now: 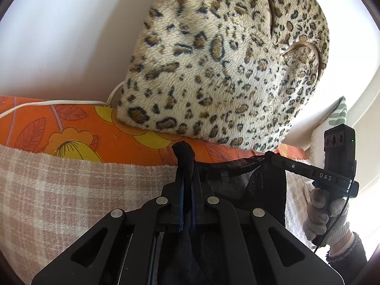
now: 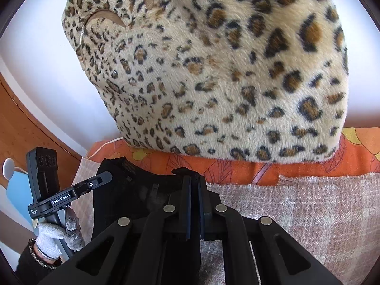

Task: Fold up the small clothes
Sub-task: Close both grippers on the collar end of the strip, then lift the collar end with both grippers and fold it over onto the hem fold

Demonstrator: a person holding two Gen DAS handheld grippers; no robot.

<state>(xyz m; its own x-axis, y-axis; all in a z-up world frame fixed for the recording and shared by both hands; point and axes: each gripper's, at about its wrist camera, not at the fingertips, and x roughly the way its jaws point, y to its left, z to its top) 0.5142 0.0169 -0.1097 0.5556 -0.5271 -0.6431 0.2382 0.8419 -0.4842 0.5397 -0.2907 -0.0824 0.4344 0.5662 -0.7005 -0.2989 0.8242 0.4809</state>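
The left gripper (image 1: pixel 186 163) is pinching 1 bunched corner of a thin black garment (image 1: pixel 239 178), its 2 blue-edged fingers pressed together on the fabric. The right gripper (image 2: pixel 193 182) is clamping the opposite corner, jaws likewise closed on cloth. The garment, partly sheer mesh, is hanging stretched between both grippers, just in front of a plush leopard-print cushion (image 1: pixel 225 66). Below the cushion, an orange floral sheet (image 1: pixel 78 128) is lying flat, partly covered by a coarse pink-and-cream plaid cloth (image 1: pixel 71 197). A white cable (image 1: pixel 47 103) is running along the sheet's far edge toward the cushion. Knit-gloved hands are gripping both handles.
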